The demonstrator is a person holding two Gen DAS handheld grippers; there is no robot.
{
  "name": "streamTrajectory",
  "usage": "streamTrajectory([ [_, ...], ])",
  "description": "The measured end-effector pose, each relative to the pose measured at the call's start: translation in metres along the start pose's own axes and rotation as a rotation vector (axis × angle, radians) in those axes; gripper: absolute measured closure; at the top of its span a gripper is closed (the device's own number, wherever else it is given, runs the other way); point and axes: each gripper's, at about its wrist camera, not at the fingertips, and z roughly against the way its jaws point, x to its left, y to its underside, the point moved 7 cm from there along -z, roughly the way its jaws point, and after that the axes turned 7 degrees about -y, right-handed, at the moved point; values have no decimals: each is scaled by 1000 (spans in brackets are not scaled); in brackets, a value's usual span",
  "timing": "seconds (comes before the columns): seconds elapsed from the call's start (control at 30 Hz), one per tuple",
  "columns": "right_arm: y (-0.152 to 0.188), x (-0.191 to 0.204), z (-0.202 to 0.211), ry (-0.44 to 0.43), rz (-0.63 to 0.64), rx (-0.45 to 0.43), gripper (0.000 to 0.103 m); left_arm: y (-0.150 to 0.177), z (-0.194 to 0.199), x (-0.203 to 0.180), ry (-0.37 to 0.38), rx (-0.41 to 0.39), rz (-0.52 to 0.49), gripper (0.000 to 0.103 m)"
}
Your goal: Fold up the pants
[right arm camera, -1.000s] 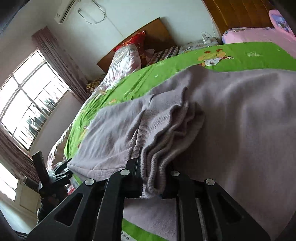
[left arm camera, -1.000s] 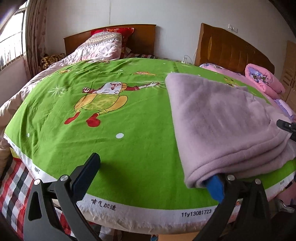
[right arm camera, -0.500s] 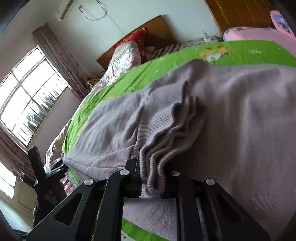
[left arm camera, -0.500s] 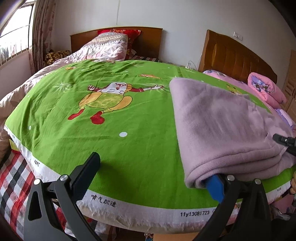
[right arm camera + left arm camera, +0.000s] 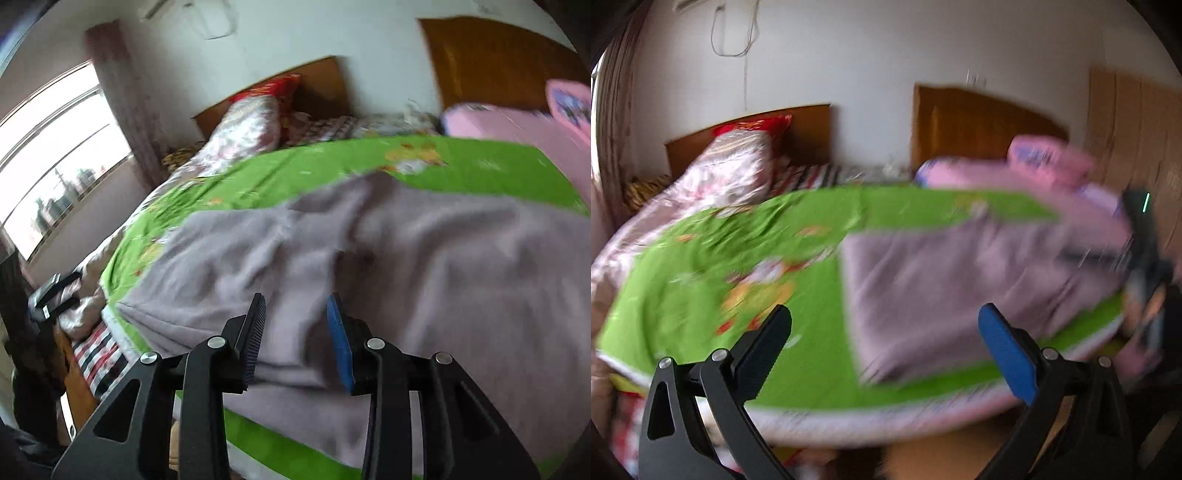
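Observation:
The mauve pants [image 5: 960,280] lie folded on the right part of the green sheet [image 5: 683,302], blurred in both views. My left gripper [image 5: 885,312] hangs open and wide above the sheet's near edge, with nothing between its fingers and clear of the cloth. In the right wrist view the pants [image 5: 424,266] fill the middle. My right gripper [image 5: 296,300] hovers just over them with its jaws opening. Its pads do not press on the cloth. The right gripper [image 5: 1145,251] also shows at the pants' far right edge in the left wrist view.
A floral quilt [image 5: 735,173] and a red pillow lie at the head of the bed by a wooden headboard [image 5: 979,118]. Pink bedding [image 5: 1045,158] sits at the right. A window [image 5: 55,155] and a curtain stand to the left. The left gripper [image 5: 55,291] shows at the bed's left corner.
My right gripper has opened and let go of the bunched edge of the pants, which now lies flat. My left gripper has lifted up and away from the pants' near corner.

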Motion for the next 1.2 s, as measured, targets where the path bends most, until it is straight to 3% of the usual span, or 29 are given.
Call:
streamTrajectory([
  [0.1, -1, 18, -24, -2, 74, 54, 68, -21, -44, -27, 98, 73, 93, 2],
  [0.2, 15, 17, -47, 46, 117, 170, 68, -5, -107, -34, 84, 249, 166, 2],
  [0.27, 25, 13, -46, 20, 144, 166, 68, 20, -138, -28, 50, 373, 212, 2],
  [0.33, 25, 8, -42, -17, 106, 158, 68, 22, -138, -28, 46, 336, 201, 2],
  [0.4, 21, -1, -30, -63, 19, 152, 67, 19, -137, -29, 31, 361, 198, 2],
  [0.43, 19, -5, -23, -70, -11, 136, 61, 17, -136, -29, 17, 378, 205, 2],
  [0.5, 11, -19, 14, -92, -76, 29, 43, 4, -127, -28, -31, 392, 219, 2],
  [0.53, 10, -25, 30, -97, -96, -17, 33, -8, -120, -32, -25, 360, 219, 2],
  [0.6, 10, -47, 71, -80, -161, -134, 26, -25, -112, -42, 7, 320, 214, 2],
  [0.7, 28, -99, 139, -27, -311, -293, 25, -45, -112, -67, 53, 280, 198, 2],
  [0.8, 60, -160, 199, 67, -487, -406, 21, -49, -128, -100, 81, 299, 148, 2],
  [0.87, 83, -192, 216, 90, -607, -403, 19, -46, -141, -123, 96, 316, 116, 2],
  [0.97, 111, -231, 218, 28, -787, -358, 19, -32, -160, -144, 112, 355, 97, 2],
  [1.07, 116, -254, 216, 86, -833, -324, 19, -9, -187, -141, 69, 422, 82, 2],
  [1.2, 107, -272, 213, 153, -858, -288, 17, 3, -191, -145, 36, 369, -22, 2],
])
